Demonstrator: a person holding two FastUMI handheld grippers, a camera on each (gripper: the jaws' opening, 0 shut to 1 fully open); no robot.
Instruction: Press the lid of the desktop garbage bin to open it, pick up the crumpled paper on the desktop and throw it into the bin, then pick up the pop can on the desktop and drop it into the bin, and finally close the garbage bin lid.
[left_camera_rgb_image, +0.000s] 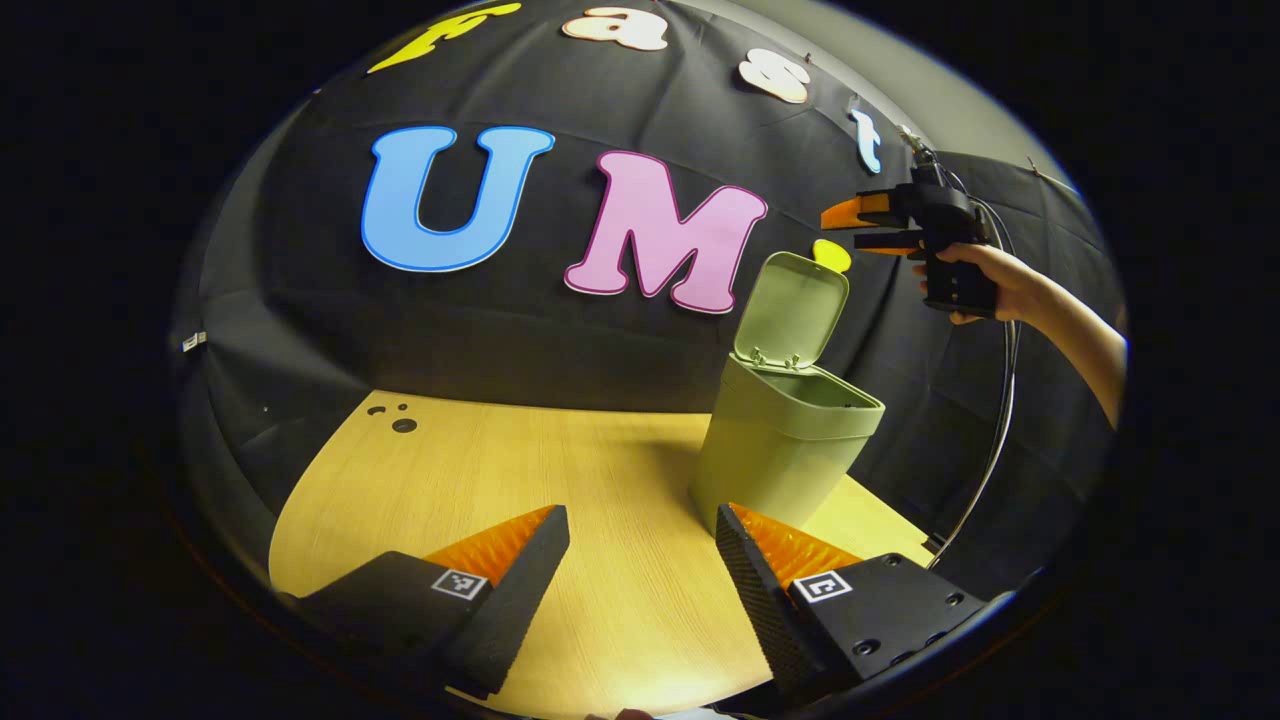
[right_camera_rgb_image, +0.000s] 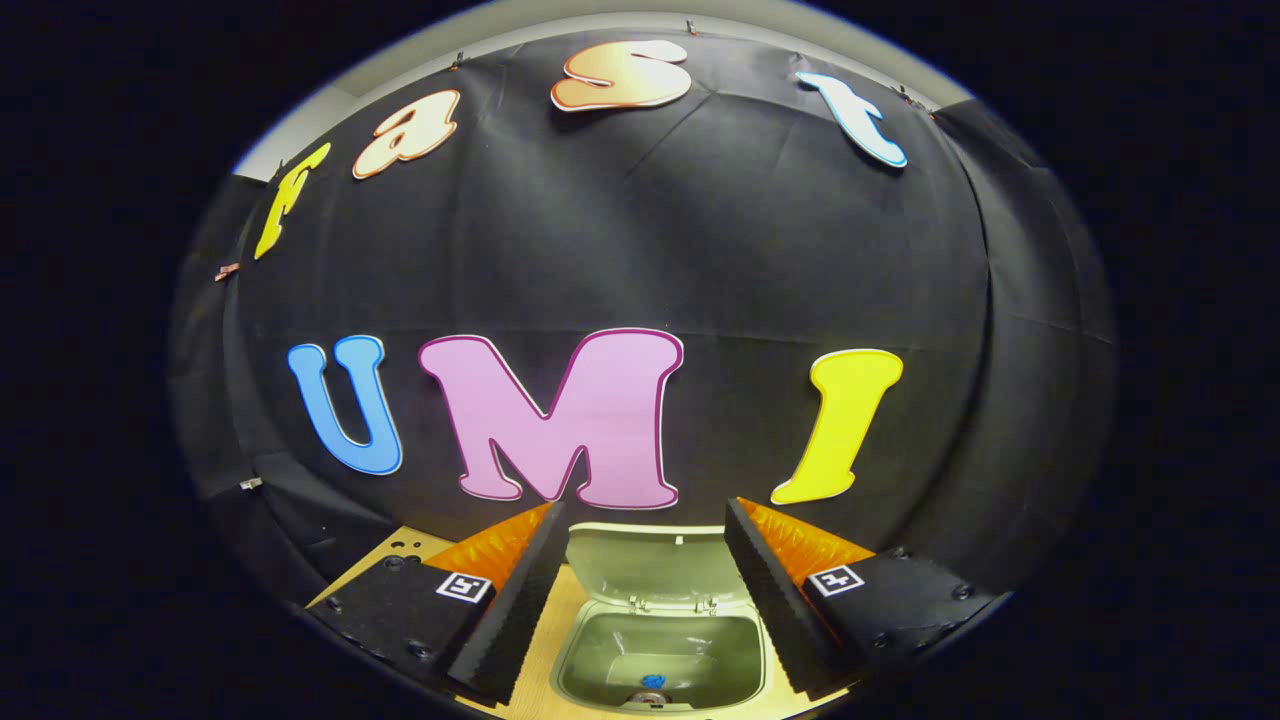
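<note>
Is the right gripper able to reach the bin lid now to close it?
Probably yes. The right gripper hangs open just above the raised lid of the bin, and nothing stands between them.

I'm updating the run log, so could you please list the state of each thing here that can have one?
garbage bin: upright on the table, something lying inside
lid: raised, open
left gripper: open, empty
right gripper: open, empty, above the bin mouth
</note>
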